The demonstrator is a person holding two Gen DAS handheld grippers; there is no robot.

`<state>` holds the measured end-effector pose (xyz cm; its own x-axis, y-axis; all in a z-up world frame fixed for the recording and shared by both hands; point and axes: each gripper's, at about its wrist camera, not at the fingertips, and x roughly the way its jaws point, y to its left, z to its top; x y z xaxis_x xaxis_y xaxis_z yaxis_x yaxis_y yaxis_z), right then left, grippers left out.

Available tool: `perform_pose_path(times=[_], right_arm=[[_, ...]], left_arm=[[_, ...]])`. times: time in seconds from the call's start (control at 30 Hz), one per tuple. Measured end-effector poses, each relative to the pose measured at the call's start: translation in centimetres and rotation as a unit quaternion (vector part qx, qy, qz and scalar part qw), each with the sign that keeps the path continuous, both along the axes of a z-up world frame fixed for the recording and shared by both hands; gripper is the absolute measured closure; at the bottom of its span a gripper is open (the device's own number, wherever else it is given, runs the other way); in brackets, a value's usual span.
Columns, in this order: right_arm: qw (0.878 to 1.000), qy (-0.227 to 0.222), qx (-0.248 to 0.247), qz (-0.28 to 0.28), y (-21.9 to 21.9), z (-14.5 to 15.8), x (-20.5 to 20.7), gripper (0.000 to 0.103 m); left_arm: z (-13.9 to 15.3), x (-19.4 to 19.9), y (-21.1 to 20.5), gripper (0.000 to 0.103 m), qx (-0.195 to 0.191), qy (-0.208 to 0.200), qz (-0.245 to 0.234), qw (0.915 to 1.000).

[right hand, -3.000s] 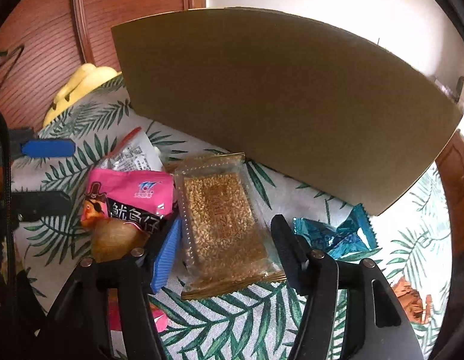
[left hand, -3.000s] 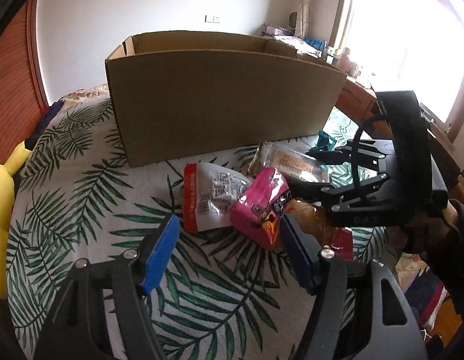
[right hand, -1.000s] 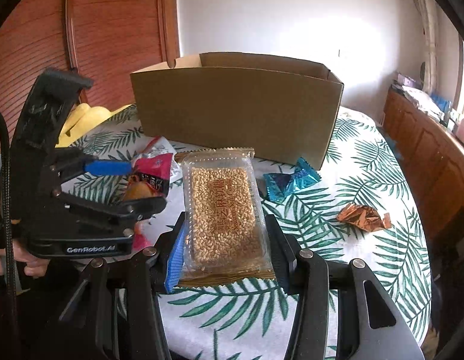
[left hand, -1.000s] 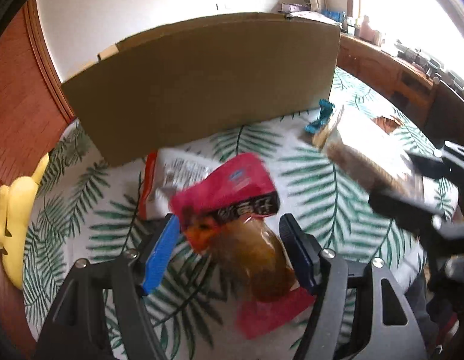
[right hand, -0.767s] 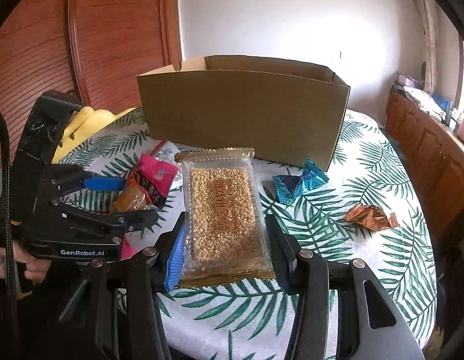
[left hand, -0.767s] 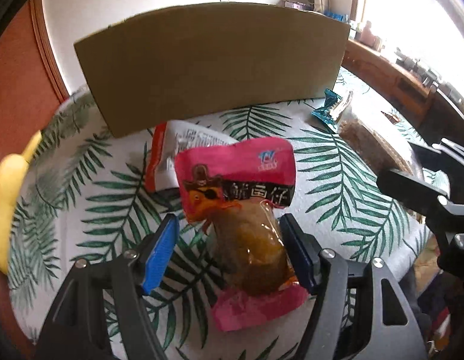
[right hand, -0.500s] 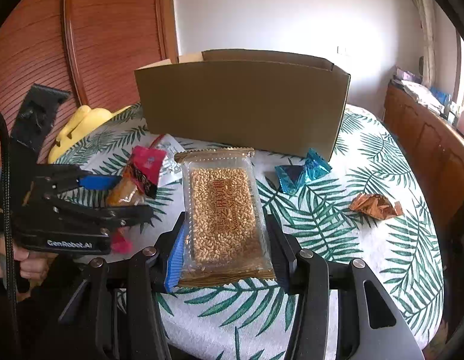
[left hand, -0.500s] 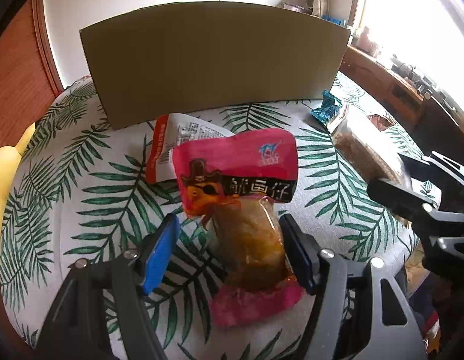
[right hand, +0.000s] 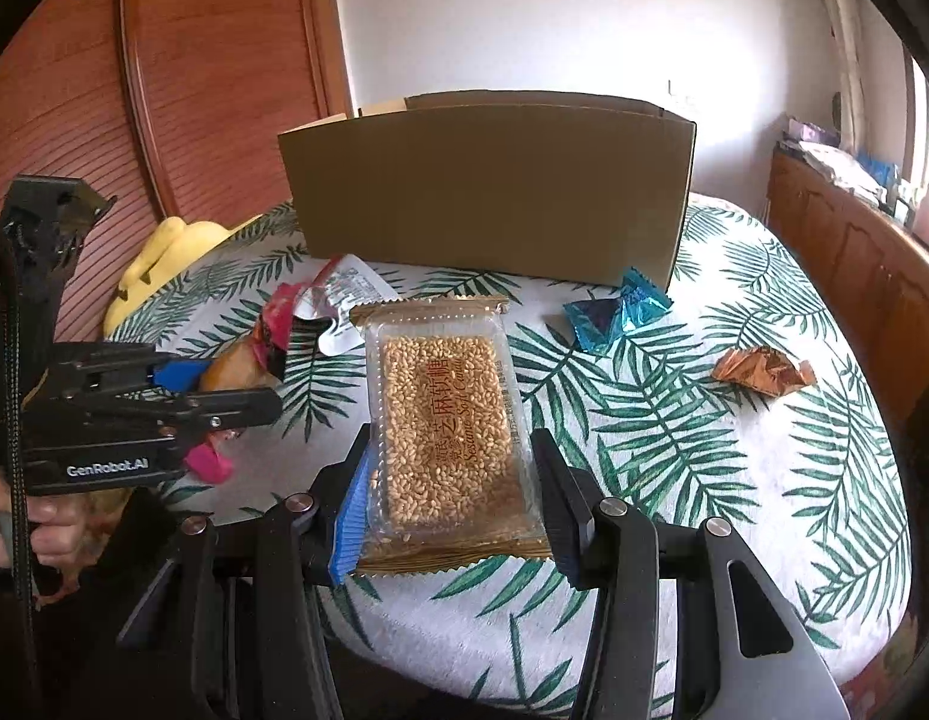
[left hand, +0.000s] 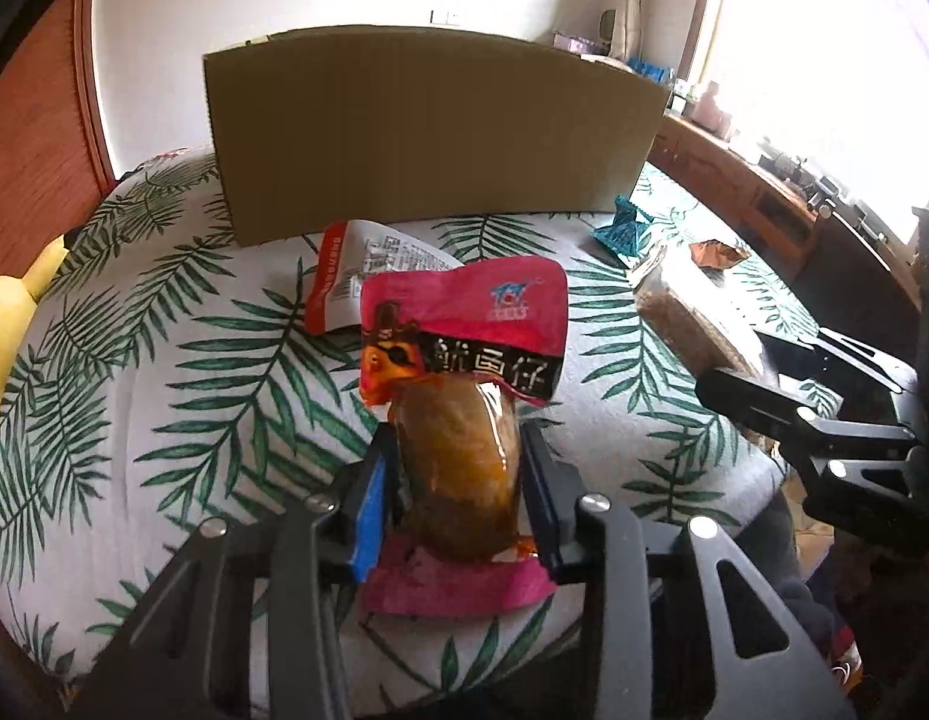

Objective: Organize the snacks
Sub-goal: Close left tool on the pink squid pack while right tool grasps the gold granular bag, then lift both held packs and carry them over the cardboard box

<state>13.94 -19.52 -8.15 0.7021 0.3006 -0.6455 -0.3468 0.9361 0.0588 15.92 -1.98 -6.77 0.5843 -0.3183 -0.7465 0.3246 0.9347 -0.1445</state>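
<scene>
My left gripper [left hand: 455,501] is shut on a pink snack pouch [left hand: 464,360] with a brown filling, held above the table; it also shows in the right wrist view [right hand: 248,360]. My right gripper [right hand: 446,507] is shut on a clear sesame candy pack [right hand: 446,414], held above the table, and the pack shows in the left wrist view [left hand: 680,312]. An open cardboard box [right hand: 488,192] stands at the back of the table, also in the left wrist view [left hand: 428,132]. A red-and-white packet [left hand: 356,264] lies in front of the box.
A round table with a palm-leaf cloth [right hand: 704,450] carries a blue wrapped candy [right hand: 614,312] and a copper wrapped candy [right hand: 764,372] at the right. A yellow plush [right hand: 158,258] sits at the left edge. Wooden furniture [right hand: 854,264] stands to the right.
My left gripper has closed on the pink pouch and holds it lifted. My right gripper keeps the sesame pack and has drawn slightly back from the box.
</scene>
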Motion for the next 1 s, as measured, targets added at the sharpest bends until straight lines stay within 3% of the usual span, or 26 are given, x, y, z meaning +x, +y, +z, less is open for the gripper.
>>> perform_pose_path(times=[0.3, 0.63, 1.0], right_arm=[[1.0, -0.013, -0.002, -0.007, -0.4, 0.6, -0.7, 0.053], [0.999, -0.043, 0.003, -0.005, -1.0, 3.5, -1.2, 0.053], [0.998, -0.069, 0.0, -0.002, -1.7, 6.6, 0.5, 0.053]], left_arm=[[1.4, -0.7, 0.9, 0.066, -0.021, -0.022, 0.001, 0.9995], [5.3, -0.9, 2.3, 0.066, -0.044, -0.062, 0.005, 0.9971], [8.8, 2.2, 3.3, 0.066, -0.053, -0.091, 0.012, 0.9943]])
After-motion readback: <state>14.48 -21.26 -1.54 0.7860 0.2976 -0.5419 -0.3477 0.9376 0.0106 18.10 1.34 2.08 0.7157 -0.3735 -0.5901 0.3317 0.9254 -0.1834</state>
